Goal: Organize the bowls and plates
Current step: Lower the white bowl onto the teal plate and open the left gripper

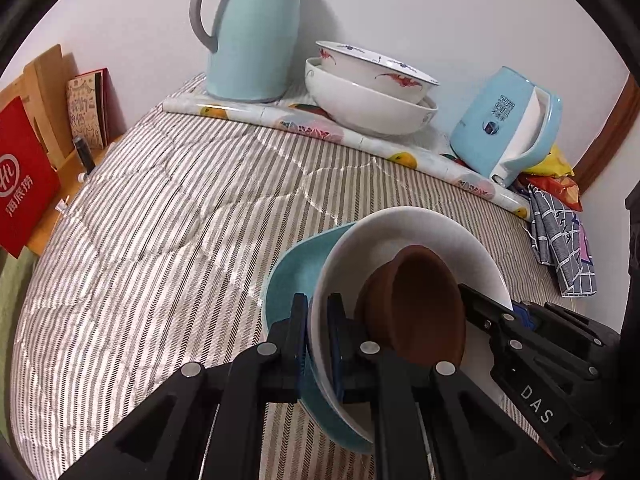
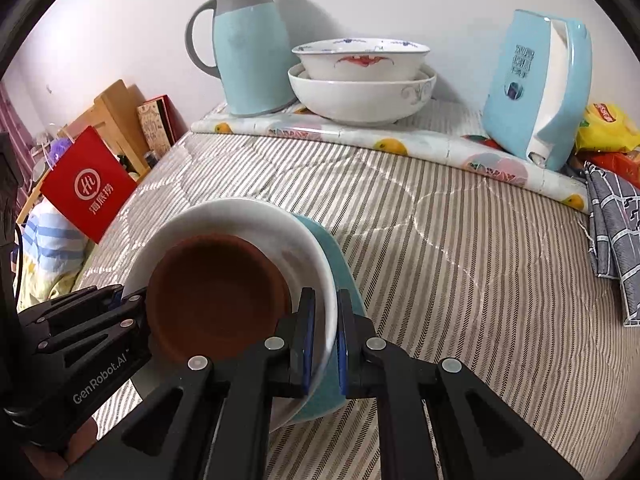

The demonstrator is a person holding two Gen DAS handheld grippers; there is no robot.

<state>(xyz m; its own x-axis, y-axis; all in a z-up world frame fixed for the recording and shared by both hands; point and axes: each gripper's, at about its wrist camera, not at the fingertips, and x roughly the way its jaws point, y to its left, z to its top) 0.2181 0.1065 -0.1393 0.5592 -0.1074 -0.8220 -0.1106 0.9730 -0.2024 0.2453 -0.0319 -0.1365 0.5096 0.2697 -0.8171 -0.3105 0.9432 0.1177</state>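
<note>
Left tongs clamped, right tongs clamped, both angled downward

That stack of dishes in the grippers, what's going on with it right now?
A person carries it with both grippers over the striped bedcover. The left gripper and right gripper are each shut on opposite rims of the white plate and teal plate under it. A brown bowl sits on top. Two nested white bowls wait on the fruit-print mat by the wall.

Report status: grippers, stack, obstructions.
Left gripper and right gripper shut on opposite rims of plate stack. Brown bowl on top, tilted. Striped cover ahead, nothing in the way.
</note>
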